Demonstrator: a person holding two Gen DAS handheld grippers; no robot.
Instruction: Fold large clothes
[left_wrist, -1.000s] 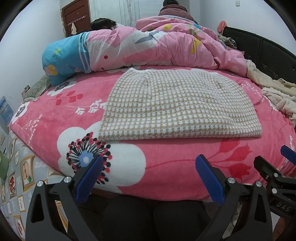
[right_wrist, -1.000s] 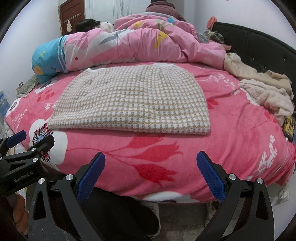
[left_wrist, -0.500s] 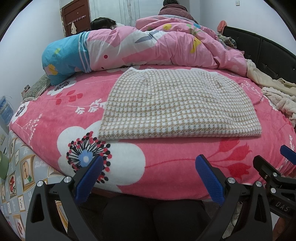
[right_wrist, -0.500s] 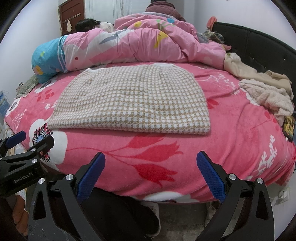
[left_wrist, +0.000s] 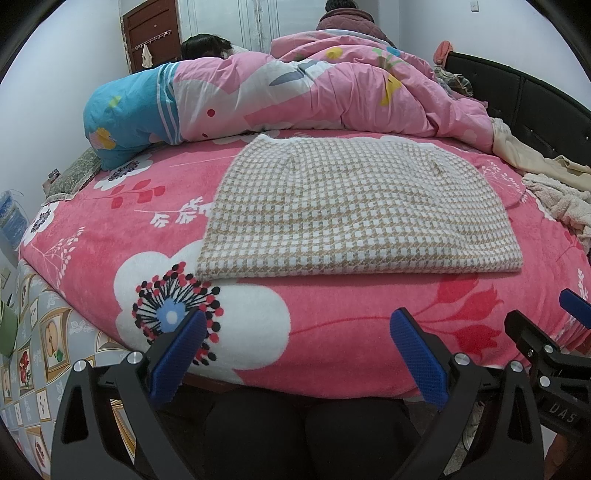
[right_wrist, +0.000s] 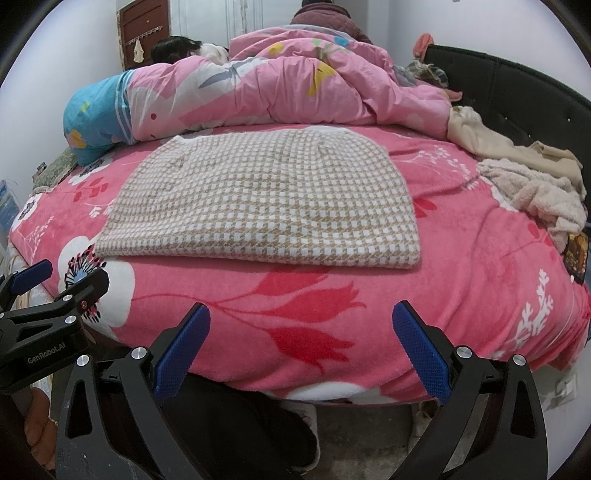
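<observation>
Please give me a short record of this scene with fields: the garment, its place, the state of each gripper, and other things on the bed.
garment: checked beige-white sweater, folded flat
place: on pink floral blanket
left hand-held gripper: open, holds nothing
right hand-held gripper: open, holds nothing
behind garment: pink quilt
right side: cream clothes pile

I see a bed (left_wrist: 92, 258) under a pink flowered blanket (right_wrist: 461, 295), with a black padded headboard (right_wrist: 524, 99) on the right. Pale walls (left_wrist: 55, 92) surround it, and a brown door (left_wrist: 151, 33) with hooks stands far left. A pink quilt (left_wrist: 332, 96) is heaped along the far side.
</observation>
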